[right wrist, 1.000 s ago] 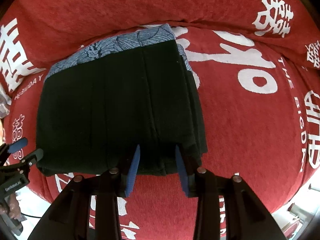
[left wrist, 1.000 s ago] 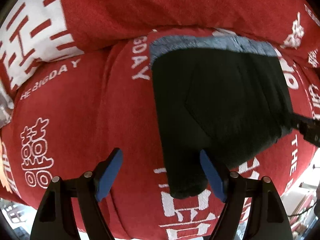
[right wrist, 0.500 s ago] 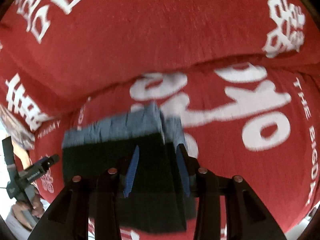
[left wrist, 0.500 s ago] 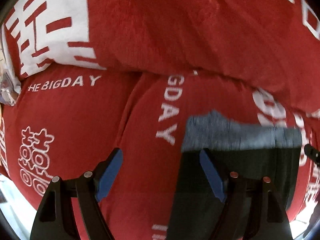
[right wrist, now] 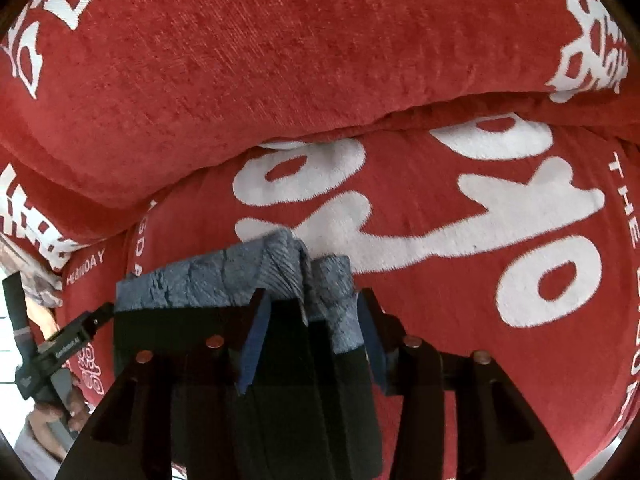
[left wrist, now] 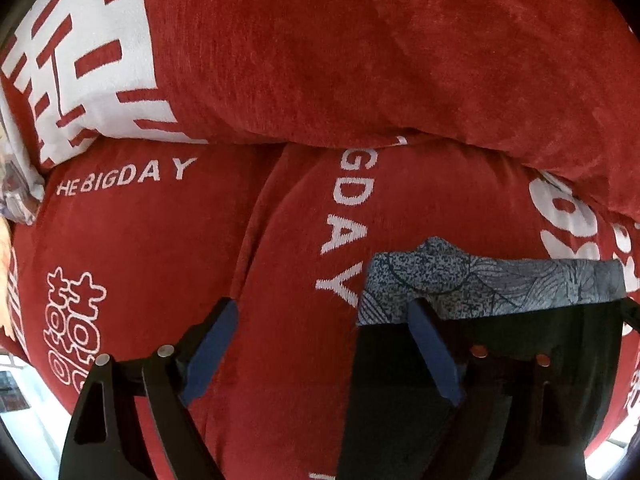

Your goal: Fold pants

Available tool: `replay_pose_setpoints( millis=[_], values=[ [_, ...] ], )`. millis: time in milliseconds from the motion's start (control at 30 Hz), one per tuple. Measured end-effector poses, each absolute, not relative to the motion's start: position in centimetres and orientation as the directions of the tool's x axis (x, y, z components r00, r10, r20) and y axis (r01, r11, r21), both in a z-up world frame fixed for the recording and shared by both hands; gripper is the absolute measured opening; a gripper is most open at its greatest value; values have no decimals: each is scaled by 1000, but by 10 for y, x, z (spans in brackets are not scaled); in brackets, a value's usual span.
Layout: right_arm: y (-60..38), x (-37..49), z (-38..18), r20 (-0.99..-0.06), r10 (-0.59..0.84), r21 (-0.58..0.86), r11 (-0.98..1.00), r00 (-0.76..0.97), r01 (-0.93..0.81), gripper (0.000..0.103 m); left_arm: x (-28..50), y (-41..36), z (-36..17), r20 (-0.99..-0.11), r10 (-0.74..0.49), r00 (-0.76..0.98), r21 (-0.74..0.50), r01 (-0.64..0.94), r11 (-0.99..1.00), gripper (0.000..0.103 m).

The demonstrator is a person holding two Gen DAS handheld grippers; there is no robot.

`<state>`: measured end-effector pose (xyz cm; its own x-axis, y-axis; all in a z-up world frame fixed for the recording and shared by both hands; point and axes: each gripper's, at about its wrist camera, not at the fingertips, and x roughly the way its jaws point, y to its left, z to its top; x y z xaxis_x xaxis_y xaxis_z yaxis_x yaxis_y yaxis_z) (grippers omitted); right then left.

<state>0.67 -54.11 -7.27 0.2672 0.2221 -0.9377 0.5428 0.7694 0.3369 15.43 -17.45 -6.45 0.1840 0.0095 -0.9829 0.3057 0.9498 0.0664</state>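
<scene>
The folded black pants [left wrist: 500, 400] lie on a red sofa seat, their blue-grey patterned waistband [left wrist: 500, 292] on the far side. My left gripper [left wrist: 322, 344] points down over their left edge. Its jaws are opening wide, the right finger [left wrist: 432, 352] over the cloth and the left finger above bare cushion. In the right wrist view the pants [right wrist: 180, 340] fill the lower left. My right gripper [right wrist: 312, 340] straddles the crumpled right corner of the waistband [right wrist: 288, 268]. Its jaws are opening, with that cloth between the fingers.
White lettering covers the red seat cushion [left wrist: 140, 260]. A plump red back cushion [left wrist: 360, 60] rises just beyond the waistband. A seam [left wrist: 248, 264] between two seat cushions runs left of the pants. A person's hand [right wrist: 52, 420] holds the left tool. The sofa's front edge shows at the lower left.
Both grippers have travelled forward over the pants, from the near edge to the waistband end, and sunk a little. The back cushion now looms larger. Both pairs of fingers stand slightly wider apart.
</scene>
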Motion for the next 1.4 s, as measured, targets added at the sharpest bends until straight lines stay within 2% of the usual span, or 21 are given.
replay_pose_setpoints(
  millis=[267, 333, 367, 433, 467, 833, 1067, 1400],
  values=[
    [-545, -32, -68, -935, 250, 352, 734, 251, 580, 51, 143, -172, -61, -987, 12, 163, 65, 319, 946, 88],
    [-543, -40, -69, -932, 264, 361, 730, 247, 580, 56, 140, -170, -59, -987, 7, 163, 60, 327, 943, 88],
    [-542, -44, -69, -932, 268, 362, 731, 244, 578, 56, 138, -169, -59, -987, 3, 162, 57, 331, 942, 89],
    [-540, -49, -69, -931, 273, 364, 735, 242, 572, 57, 136, -167, -57, -988, 0, 157, 54, 336, 940, 103],
    [-539, -51, -69, -930, 277, 367, 736, 242, 569, 57, 135, -166, -57, -987, -9, 159, 46, 338, 940, 103],
    [-535, -57, -76, -895, 353, 446, 726, 273, 523, 82, 124, -158, -60, -994, -84, 72, -52, 360, 931, 103],
    [-535, -63, -92, -860, 436, 510, 697, 267, 504, 82, 124, -163, -64, -989, -150, 4, -138, 371, 918, 103],
    [-544, -64, -110, -804, 531, 586, 636, 266, 502, 82, 124, -168, -82, -945, -291, -149, -325, 354, 877, 103]
  ],
)
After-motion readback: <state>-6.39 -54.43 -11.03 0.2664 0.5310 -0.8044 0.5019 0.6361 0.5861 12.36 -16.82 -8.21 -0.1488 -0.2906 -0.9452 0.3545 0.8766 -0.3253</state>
